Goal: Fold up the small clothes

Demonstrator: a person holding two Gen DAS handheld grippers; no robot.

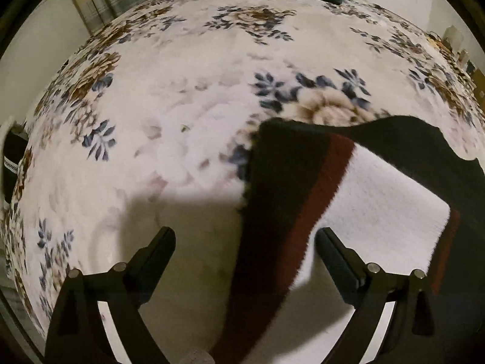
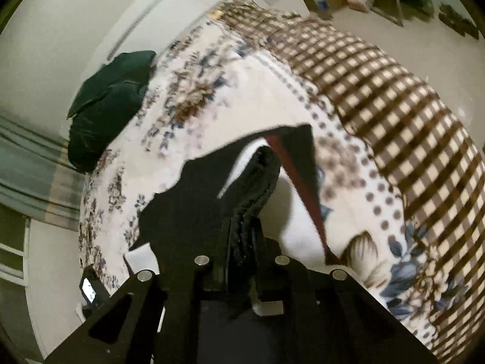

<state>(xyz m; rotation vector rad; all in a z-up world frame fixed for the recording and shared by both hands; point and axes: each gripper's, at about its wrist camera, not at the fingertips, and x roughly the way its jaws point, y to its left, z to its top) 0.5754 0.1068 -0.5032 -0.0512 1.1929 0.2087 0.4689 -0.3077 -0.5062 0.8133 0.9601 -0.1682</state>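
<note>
Fuzzy knit garment (image 1: pixel 372 194), black, maroon, white; plush floral blanket (image 1: pixel 169 139); matt black plastic left hand-held gripper (image 1: pixel 245 242).

Both tools are matte black. The left gripper (image 1: pixel 245 242) has two tapering fingers (image 1: pixel 157 251) on curved arms with silver round pins. The right gripper (image 2: pixel 244 227) shows four silver pins.

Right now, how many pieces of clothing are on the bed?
2. A black, red and white garment lies near the front, pinched by the right hand-held gripper. A dark green one sits at the bed's far edge. More may be out of view.
</note>
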